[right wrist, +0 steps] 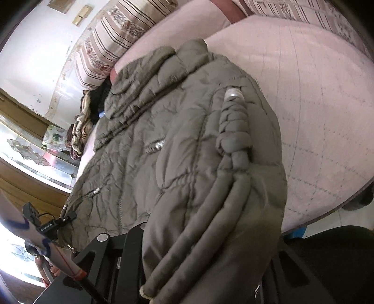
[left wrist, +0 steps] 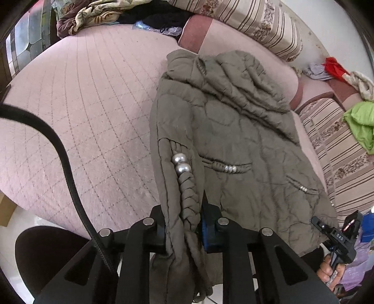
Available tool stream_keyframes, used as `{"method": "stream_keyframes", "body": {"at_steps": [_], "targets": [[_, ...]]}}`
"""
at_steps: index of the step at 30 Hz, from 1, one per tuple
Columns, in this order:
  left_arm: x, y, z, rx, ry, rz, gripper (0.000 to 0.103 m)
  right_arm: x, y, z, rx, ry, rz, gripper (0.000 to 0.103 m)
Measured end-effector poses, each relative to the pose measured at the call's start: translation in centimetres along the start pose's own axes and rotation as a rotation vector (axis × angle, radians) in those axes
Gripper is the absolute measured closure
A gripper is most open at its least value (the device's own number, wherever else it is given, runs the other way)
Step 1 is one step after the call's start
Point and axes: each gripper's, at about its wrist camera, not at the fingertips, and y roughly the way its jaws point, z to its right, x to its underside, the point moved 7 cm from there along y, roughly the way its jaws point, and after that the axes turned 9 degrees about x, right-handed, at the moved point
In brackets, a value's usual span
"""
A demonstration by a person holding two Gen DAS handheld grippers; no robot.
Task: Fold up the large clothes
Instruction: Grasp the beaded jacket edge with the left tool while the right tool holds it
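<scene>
An olive-grey quilted jacket (left wrist: 233,131) with silver beads and braided trim lies on a pink quilted bed (left wrist: 81,105). My left gripper (left wrist: 183,229) is shut on the jacket's near hem by the braided trim, the cloth bunched between its blue pads. In the right wrist view the jacket (right wrist: 177,140) drapes over my right gripper (right wrist: 205,252) and hides its fingers; the cloth seems held there. The right gripper also shows at the jacket's right hem in the left wrist view (left wrist: 336,236). The left gripper shows at the far hem in the right wrist view (right wrist: 46,226).
Striped floral cushions (left wrist: 257,21) line the back of the bed. A pile of patterned cloth (left wrist: 81,16) lies at the far left corner. A green garment (left wrist: 360,124) and a red one (left wrist: 334,67) lie at the right. A black cable (left wrist: 65,163) crosses the left.
</scene>
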Motion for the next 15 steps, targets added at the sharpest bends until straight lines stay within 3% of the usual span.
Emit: {"method": "stream_keyframes", "body": {"at_steps": [6, 15], "targets": [[0.5, -1.7, -0.1, 0.077, -0.061, -0.008, 0.085, -0.6, -2.5, -0.3, -0.038, -0.010, 0.032, 0.078], [-1.2, -3.8, 0.8, 0.128, -0.084, 0.035, 0.086, -1.0, -6.6, -1.2, -0.069, -0.063, 0.076, 0.080]]}}
